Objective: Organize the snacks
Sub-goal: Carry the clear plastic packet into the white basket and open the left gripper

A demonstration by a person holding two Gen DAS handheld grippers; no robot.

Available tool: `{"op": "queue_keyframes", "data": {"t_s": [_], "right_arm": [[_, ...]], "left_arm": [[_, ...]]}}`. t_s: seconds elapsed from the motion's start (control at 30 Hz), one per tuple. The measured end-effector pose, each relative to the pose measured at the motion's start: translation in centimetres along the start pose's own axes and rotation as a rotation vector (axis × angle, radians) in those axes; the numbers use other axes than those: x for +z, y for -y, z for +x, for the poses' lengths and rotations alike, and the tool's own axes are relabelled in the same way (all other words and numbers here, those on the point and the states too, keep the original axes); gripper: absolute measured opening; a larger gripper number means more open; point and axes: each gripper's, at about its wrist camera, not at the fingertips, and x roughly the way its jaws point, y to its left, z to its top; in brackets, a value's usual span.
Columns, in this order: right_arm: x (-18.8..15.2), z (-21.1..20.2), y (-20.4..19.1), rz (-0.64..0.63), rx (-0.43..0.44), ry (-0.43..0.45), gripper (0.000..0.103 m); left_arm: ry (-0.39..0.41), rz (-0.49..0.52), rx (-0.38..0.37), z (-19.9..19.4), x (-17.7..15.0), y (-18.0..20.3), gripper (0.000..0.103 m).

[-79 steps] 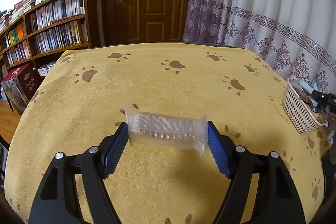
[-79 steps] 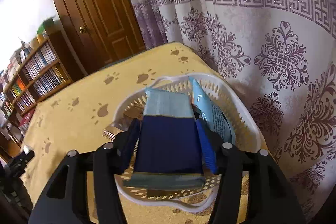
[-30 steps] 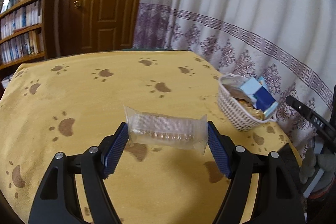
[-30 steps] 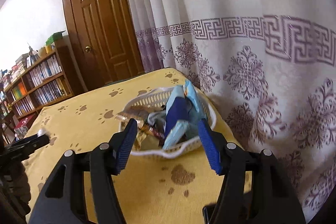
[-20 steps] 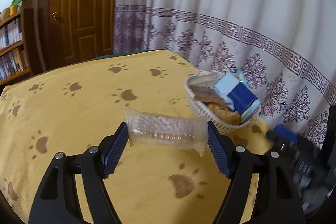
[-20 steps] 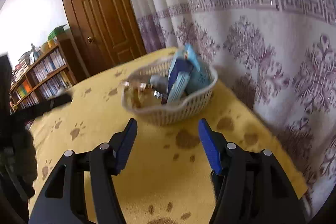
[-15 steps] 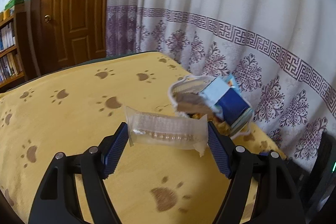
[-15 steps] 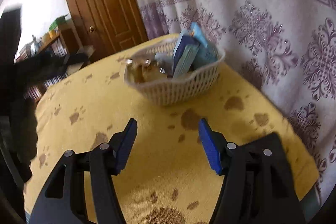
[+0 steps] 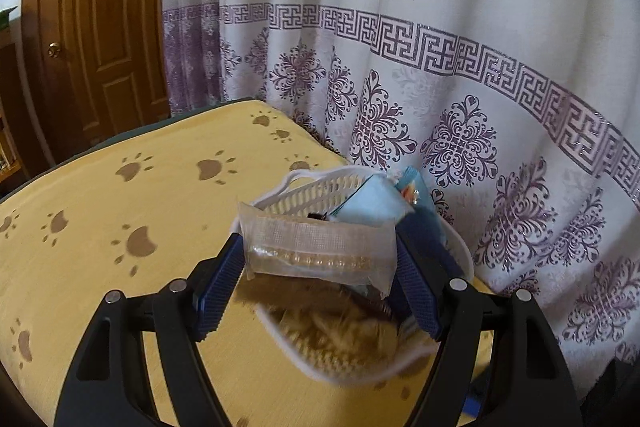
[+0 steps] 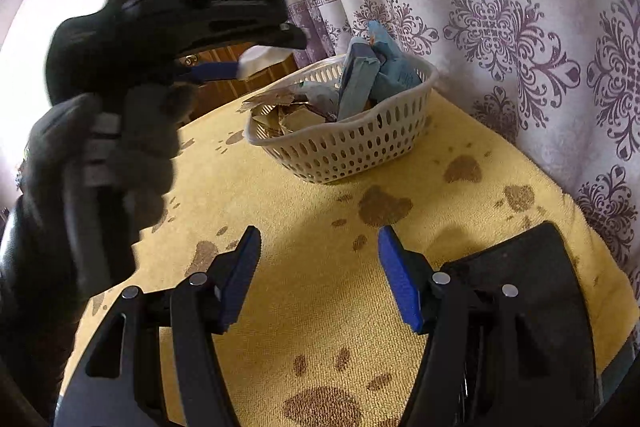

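Above the white basket (image 9: 460,251), the left gripper (image 9: 320,279) holds a clear-wrapped snack pack (image 9: 316,247) crosswise, clamped at both ends by the blue pads. Basket stands on the yellow paw-print cloth (image 9: 100,195) near the patterned curtain (image 9: 460,67) and already contains blue packets (image 10: 360,75) and brown wrappers, the latter blurred and apparently crumpled. Right gripper (image 10: 320,275) is empty, jaws parted, low over the cloth, short of the basket.

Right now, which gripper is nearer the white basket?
Left. The left gripper, holding a clear snack packet, hovers over the white basket; the right gripper sits empty, back from it above the cloth.
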Motion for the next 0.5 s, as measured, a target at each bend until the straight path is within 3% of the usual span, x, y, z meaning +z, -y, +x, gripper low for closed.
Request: {"op": "queue_keyframes", "data": {"t_s": [0.17,0.27,0.5], "right_arm": [[0.1,0.0,0.2,0.010,0.012,-0.002,0.063],[0.1,0.1,0.2,0.012,0.011,-0.003,0.063],[0.1,0.2,0.0,0.012,-0.002,-0.008,0.063]], "left_arm": [[-0.027,0.017,0.005,2.5,0.6,0.7,0.075],[-0.045,0.008,0.005,3.4,0.4,0.5,0.087],[-0.036,-0.034,-0.002,2.3,-0.3,-0.6,0.088]]}}
